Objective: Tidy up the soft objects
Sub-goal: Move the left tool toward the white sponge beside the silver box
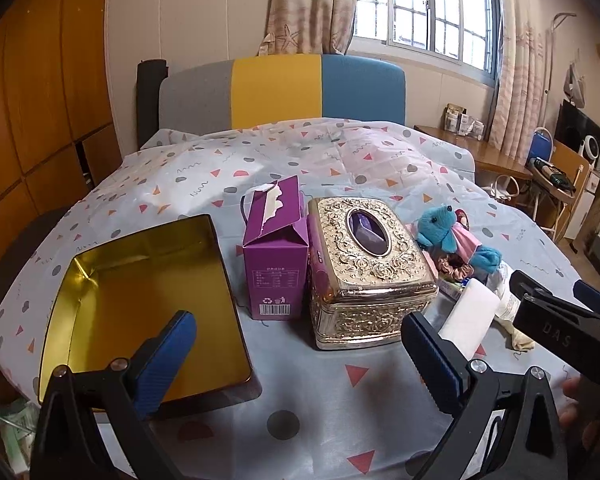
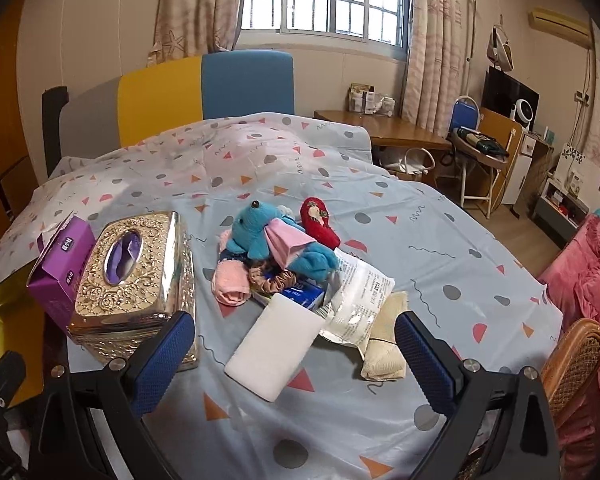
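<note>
While both hand-held grippers (image 1: 300, 360) (image 2: 296, 354) gape, blue plush (image 2: 276, 240) tops—seemingly—the pile.

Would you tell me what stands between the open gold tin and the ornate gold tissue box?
A purple carton, its torn top open, seen in the left wrist view.

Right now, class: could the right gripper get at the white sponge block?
Probably yes. The right gripper is open, and the white sponge block lies on the tablecloth right between its fingers, with nothing in front.
</note>
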Demonstrator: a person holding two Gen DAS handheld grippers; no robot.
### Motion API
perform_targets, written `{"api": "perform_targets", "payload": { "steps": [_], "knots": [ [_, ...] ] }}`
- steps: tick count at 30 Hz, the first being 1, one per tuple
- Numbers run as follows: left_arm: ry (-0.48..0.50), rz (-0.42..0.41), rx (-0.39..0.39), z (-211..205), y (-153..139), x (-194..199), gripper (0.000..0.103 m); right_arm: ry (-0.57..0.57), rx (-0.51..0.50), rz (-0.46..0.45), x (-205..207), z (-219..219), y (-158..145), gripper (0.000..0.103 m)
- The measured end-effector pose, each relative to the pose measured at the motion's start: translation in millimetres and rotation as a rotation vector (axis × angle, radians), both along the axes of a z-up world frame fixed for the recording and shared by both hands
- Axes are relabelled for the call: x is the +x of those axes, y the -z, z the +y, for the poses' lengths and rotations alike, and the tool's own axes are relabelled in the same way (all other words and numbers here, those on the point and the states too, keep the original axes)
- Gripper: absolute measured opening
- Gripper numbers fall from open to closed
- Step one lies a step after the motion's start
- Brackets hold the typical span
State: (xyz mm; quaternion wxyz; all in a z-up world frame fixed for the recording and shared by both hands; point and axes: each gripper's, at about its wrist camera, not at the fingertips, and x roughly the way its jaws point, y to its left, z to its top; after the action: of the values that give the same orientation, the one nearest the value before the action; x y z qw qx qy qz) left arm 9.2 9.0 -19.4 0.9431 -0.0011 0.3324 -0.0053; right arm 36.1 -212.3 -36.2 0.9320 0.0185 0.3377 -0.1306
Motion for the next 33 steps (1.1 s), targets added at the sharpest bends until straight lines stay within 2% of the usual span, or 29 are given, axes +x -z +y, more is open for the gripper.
{"api": "perform_targets", "payload": {
  "steps": [16,33],
  "knots": [
    [0.006,0.006,0.02,-4,4,-1,0.103,0.027,-0.017,-0.002,5,-29,-1,0.102],
    [0.036,0.018,0.037,-16,7,1,0.103,0.103,0.037,-0.008,22,-78,-5,0.102]
  ]
}}
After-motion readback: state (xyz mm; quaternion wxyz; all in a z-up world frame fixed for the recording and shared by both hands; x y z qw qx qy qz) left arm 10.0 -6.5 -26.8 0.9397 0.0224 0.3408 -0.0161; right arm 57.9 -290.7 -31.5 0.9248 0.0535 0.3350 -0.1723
